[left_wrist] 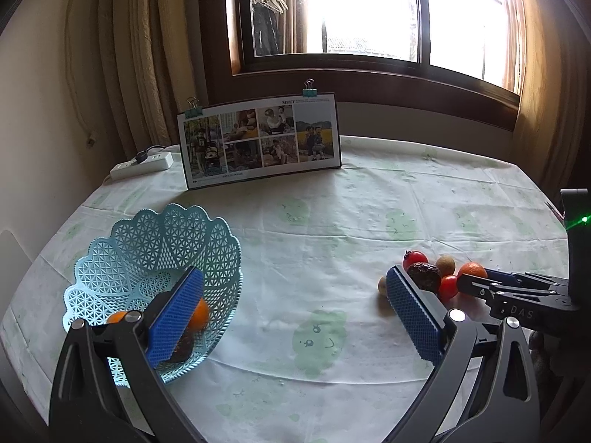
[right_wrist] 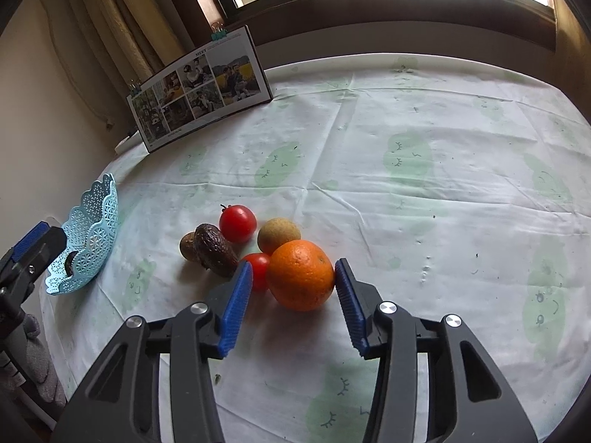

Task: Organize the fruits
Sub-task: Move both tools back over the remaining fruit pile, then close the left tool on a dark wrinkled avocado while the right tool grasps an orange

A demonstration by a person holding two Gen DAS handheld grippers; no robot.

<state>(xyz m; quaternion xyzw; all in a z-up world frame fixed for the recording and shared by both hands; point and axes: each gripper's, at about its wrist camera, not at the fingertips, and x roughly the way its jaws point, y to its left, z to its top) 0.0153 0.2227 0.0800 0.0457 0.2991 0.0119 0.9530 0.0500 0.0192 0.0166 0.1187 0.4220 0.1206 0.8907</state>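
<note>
Right tool (right_wrist: pixel 293 284) open, pads flanking the orange (right_wrist: pixel 301 275), right pad touching it. Orange rests on the desk (right_wrist: pixel 406 203) among loose fruit. Left tool (left_wrist: pixel 295 306) open beside basket (left_wrist: pixel 155 247).

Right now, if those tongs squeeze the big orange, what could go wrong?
1. The orange touches a small tomato and sits against the round brownish fruit. Lifting it might send them rolling.
2. The right tongs are open; the right pad looks near the orange's edge, so the round fruit could slip out.
3. The left tongs hang open by the blue basket, possibly blocking the drop.
</note>
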